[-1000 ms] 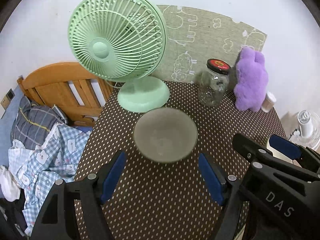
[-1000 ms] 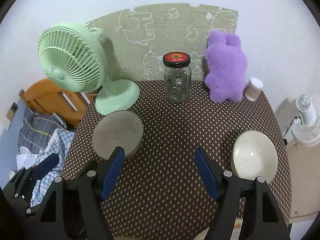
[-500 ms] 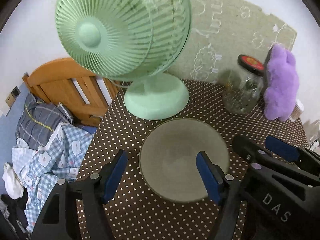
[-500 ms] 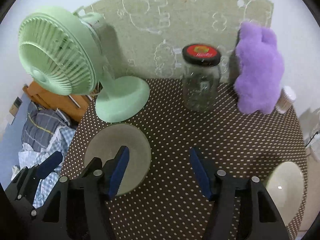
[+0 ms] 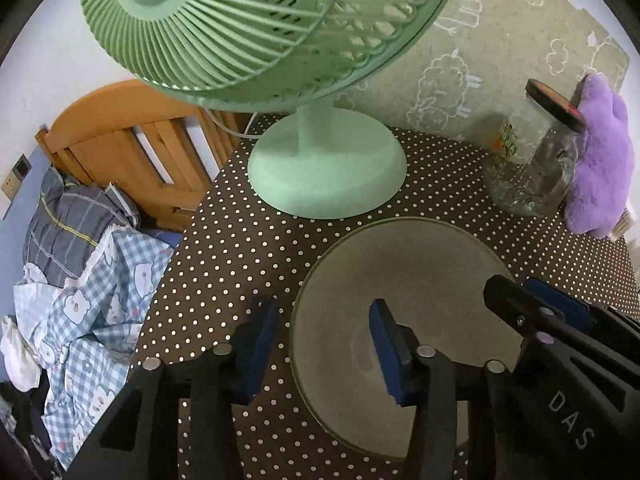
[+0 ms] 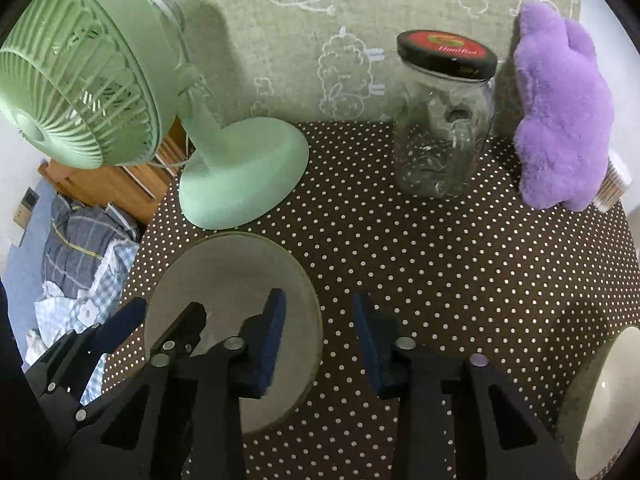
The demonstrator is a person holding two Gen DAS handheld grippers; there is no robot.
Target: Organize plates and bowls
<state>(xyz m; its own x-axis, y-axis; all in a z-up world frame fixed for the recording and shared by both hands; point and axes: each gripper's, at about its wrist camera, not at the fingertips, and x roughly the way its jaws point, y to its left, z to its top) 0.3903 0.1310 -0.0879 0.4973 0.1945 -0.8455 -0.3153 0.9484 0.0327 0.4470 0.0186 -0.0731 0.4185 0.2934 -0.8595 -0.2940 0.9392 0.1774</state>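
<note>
The round table under a brown cloth with white polka dots carries everything here. Largest on it is the mint-green plastic desk fan, standing at about eleven o'clock on the tabletop. A clear glass jar with a black and red lid sits at twelve, and a purple plush toy leans at one to two o'clock.

The task's pieces come next. A shallow grey-green ceramic bowl rests on the cloth at about nine o'clock, just in front of the fan's base. A cream glazed bowl lies well apart from it, at the four o'clock edge. So nothing appears stacked or gathered yet; the two bowls seem to remain separate, and no plate is in sight.

The left gripper straddles the grey-green bowl's nine o'clock rim, one blue pad inside and one outside, jaws closing but not yet pressing. The right gripper straddles its three o'clock rim likewise, also closing. Judging from this, a two-handed lift is only beginning.
</note>
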